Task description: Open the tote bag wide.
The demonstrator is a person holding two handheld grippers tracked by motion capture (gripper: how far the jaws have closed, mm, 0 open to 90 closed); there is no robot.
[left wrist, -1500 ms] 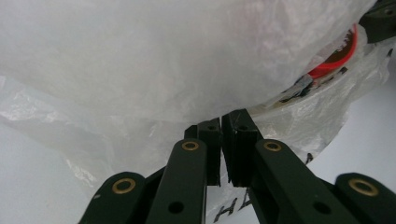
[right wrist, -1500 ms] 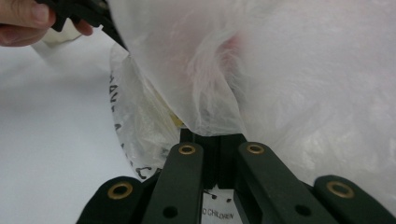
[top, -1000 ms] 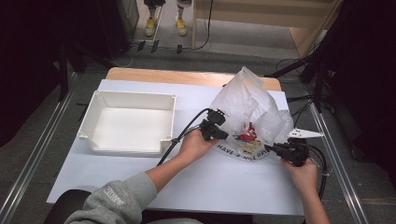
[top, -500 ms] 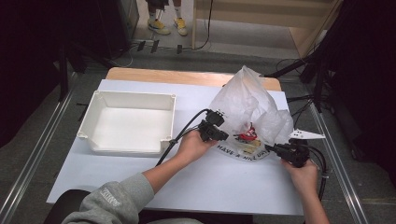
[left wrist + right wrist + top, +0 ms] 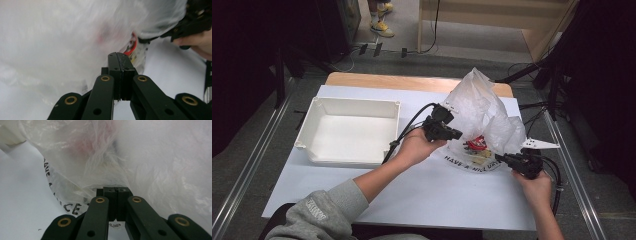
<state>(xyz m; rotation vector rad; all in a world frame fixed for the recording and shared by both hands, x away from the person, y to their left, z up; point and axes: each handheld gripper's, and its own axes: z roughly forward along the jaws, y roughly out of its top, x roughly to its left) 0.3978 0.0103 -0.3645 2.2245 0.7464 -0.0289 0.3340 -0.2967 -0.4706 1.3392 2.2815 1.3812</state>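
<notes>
So from the high view, a crumpled white plastic bag (image 5: 484,117) sits on the white table (image 5: 412,190), right of the empty white tray (image 5: 347,131). The left gripper (image 5: 454,134) is pinching the bag's left side, raised off the table, while the right gripper (image 5: 504,158) has the bag's lower right edge down by the surface. Something red shows through the plastic between them.

Left gripper view: the left gripper (image 5: 119,58) has its jaws pressed flat together with bag film (image 5: 62,40) caught between the tips, and the bag billows up and to the left of them.

Right gripper view: the right gripper (image 5: 115,189) is also clamped tight on the bag (image 5: 140,152), which rises straight ahead of the jaws, its printed lettering running down the left.
</notes>
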